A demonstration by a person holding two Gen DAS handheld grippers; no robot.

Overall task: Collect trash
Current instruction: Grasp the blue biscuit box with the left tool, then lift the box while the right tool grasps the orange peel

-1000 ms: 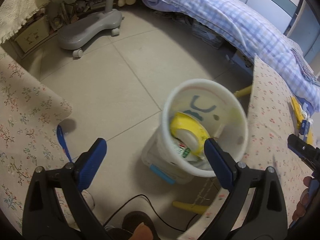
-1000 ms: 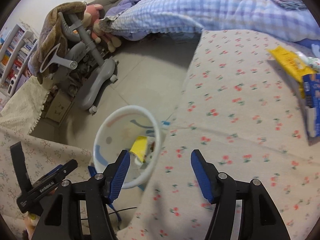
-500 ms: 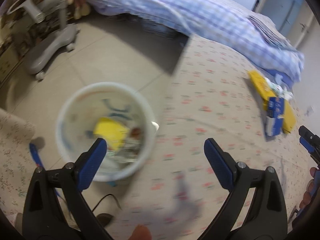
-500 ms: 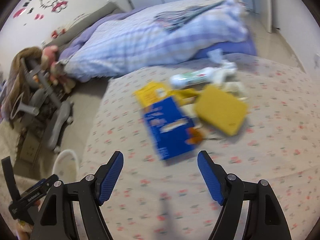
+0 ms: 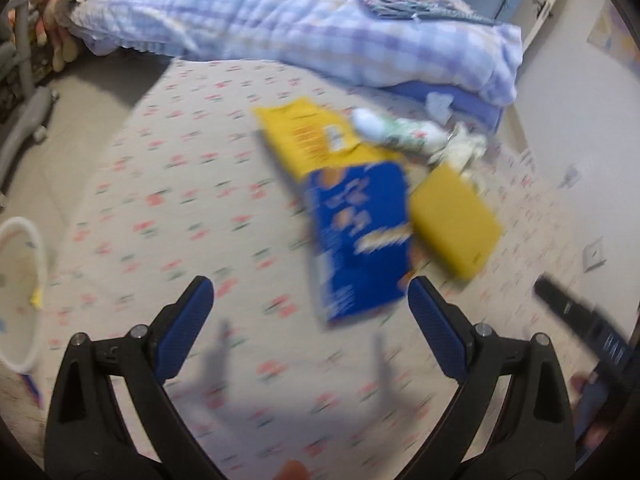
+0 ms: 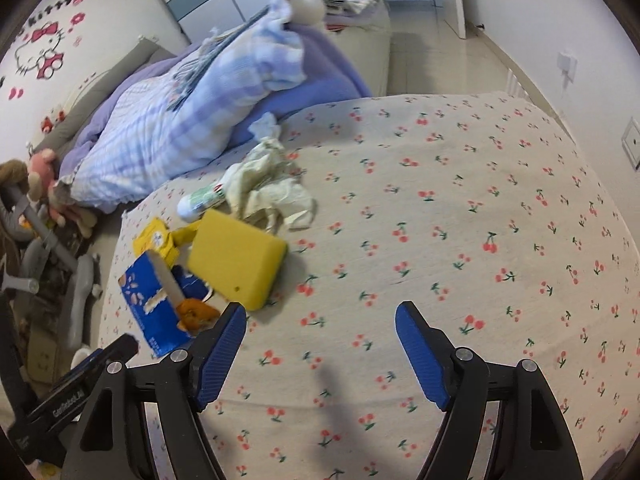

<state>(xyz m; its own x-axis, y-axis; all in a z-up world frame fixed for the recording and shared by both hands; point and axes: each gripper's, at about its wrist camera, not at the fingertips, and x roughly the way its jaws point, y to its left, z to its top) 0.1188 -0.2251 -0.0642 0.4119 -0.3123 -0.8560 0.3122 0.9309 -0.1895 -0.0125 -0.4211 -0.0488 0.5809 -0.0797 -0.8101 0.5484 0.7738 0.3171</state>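
Both grippers have swung away from the bin point(image 5: 18, 292) since a second ago, when it filled the middle of the left view; it now shows only as a white rim at that view's left edge, beside the table point(image 5: 168, 208), with something yellow inside. The left gripper point(image 5: 310, 320) hangs over the cherry-print cloth with its jaws spread wide and nothing between them, and the blue box point(image 5: 360, 236) lies flat just ahead of its tips, blurred by motion. A flattened yellow carton point(image 5: 308, 132) lies partly under the box's far end, a yellow sponge point(image 5: 454, 220) sits just right of the box, and a white and green bottle point(image 5: 400, 132) lies on its side beyond them, next to crumpled paper point(image 5: 464, 148). The right gripper point(image 6: 320, 344) is likewise wide open and empty, above bare cloth point(image 6: 480, 208) to the right of the pile. In its view the sponge point(image 6: 236, 260) lies just ahead of its left finger, touching the torn blue box point(image 6: 152, 304), with the paper point(image 6: 268, 188) and bottle point(image 6: 198, 202) farther back towards the checked quilt point(image 6: 168, 128). All of this trash is on the table, well apart from the bin.
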